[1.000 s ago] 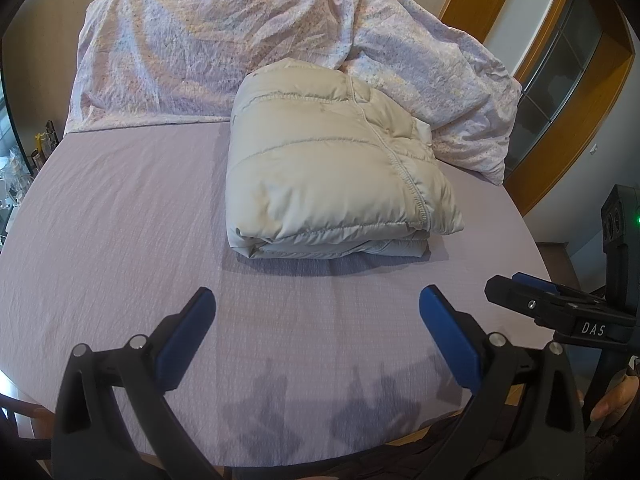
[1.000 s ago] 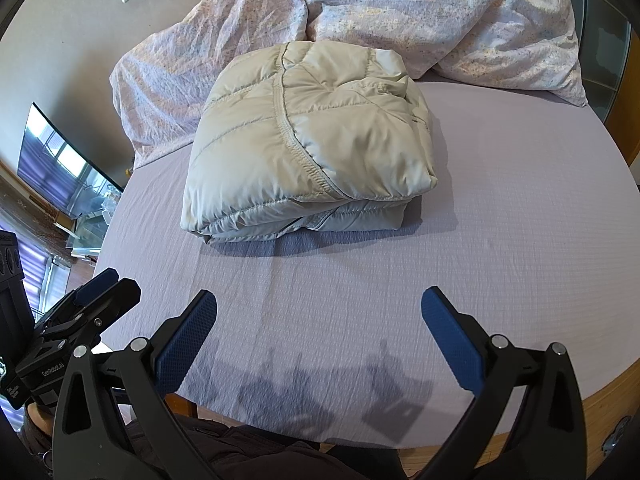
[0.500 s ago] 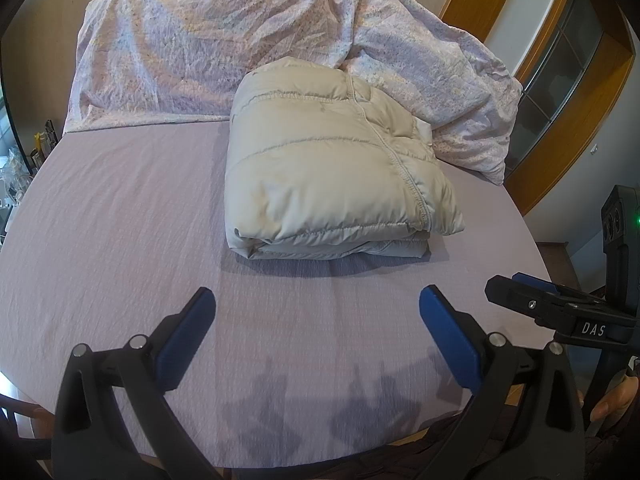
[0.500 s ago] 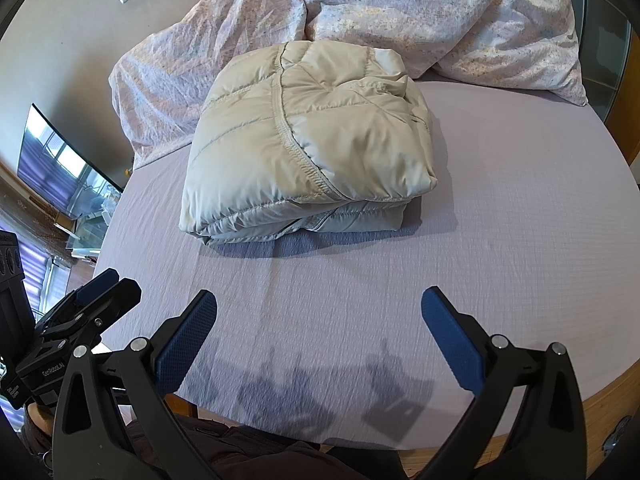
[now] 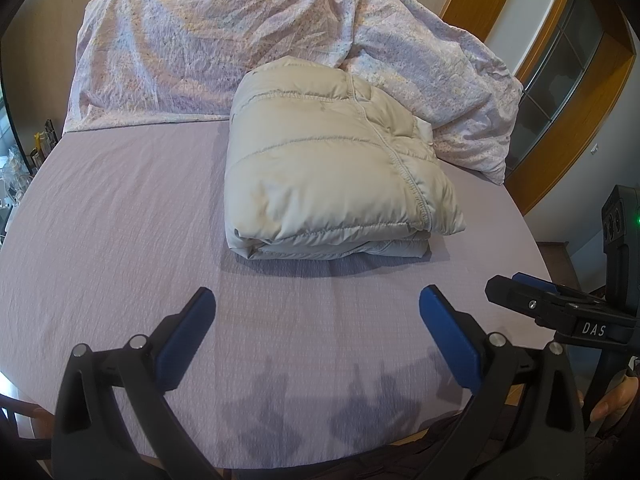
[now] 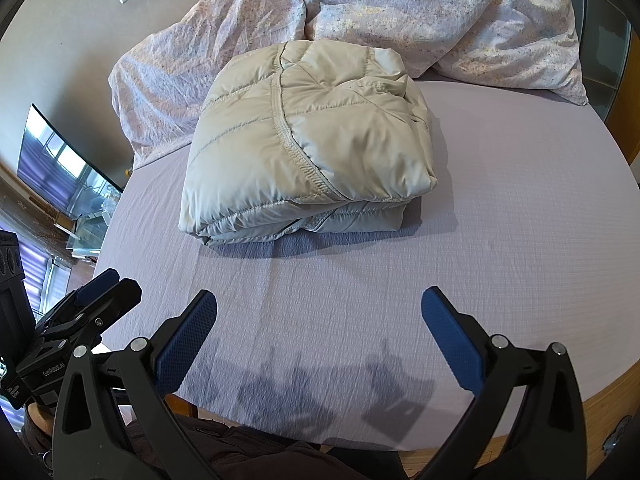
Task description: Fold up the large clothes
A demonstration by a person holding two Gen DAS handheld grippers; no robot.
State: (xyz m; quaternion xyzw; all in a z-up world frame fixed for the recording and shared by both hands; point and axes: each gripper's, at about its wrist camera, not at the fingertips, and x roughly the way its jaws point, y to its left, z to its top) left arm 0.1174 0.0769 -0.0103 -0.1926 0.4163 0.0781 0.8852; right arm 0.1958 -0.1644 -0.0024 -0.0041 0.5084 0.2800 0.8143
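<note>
A beige puffer jacket point(image 5: 332, 160) lies folded into a thick square bundle on the lilac bed sheet point(image 5: 120, 220); it also shows in the right wrist view point(image 6: 304, 148). My left gripper point(image 5: 316, 304) is open and empty, held above the sheet short of the bundle's near edge. My right gripper point(image 6: 318, 304) is open and empty too, likewise in front of the bundle. The right gripper also shows at the right edge of the left wrist view point(image 5: 560, 304), and the left gripper at the left edge of the right wrist view point(image 6: 92, 296).
A crumpled floral duvet point(image 5: 208, 56) and pillow point(image 5: 452, 92) lie behind the jacket against the wall. A wooden frame with glass point(image 5: 568, 72) stands to the right. A television point(image 6: 60, 176) stands left of the bed. The bed's front edge point(image 6: 592, 396) is close below the grippers.
</note>
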